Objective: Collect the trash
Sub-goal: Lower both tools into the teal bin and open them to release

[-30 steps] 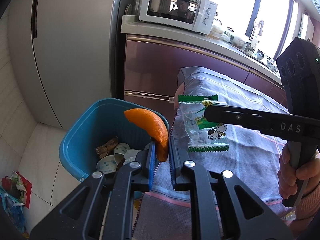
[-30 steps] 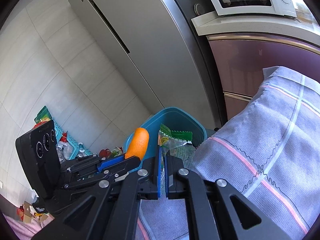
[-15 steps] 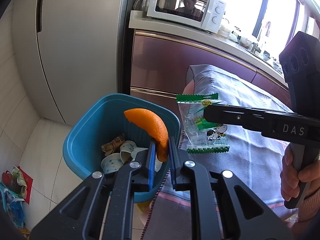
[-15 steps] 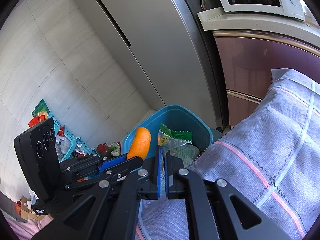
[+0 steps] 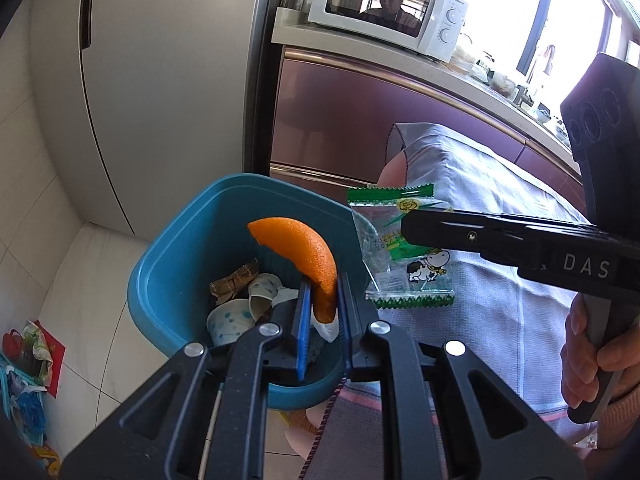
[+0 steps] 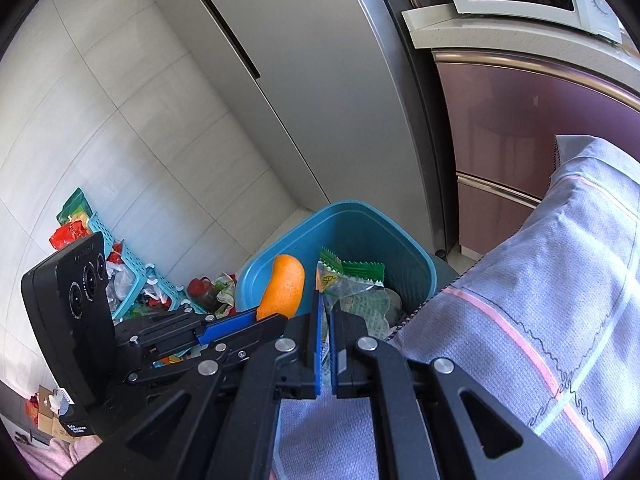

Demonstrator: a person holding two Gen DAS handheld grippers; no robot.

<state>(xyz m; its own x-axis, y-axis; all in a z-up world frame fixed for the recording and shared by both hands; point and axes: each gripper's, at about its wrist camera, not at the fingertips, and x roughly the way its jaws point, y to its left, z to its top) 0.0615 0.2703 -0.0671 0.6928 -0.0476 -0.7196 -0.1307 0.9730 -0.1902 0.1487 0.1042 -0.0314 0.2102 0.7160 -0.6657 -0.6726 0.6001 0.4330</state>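
My left claw point(image 5: 320, 300) is clamped on the peel point(image 5: 304, 252), which arcs up over the bin point(image 5: 168, 264) mouth. My right claw point(image 6: 326, 312) pinches the wrapper point(image 6: 352, 284), nearer the worktop-side rim; the bin lies below both.

A white microwave point(image 5: 386, 12) sits on the tabletop point(image 5: 360, 50) at twelve o'clock, above maroon cabinet fronts point(image 5: 340, 120). A grey refrigerator point(image 5: 168, 80) stands at ten o'clock. A striped grey cloth point(image 6: 540, 320) spreads at four o'clock, and a light-blue basket point(image 6: 136, 280) of clutter rests on the tiled floor point(image 5: 80, 300) at nine.
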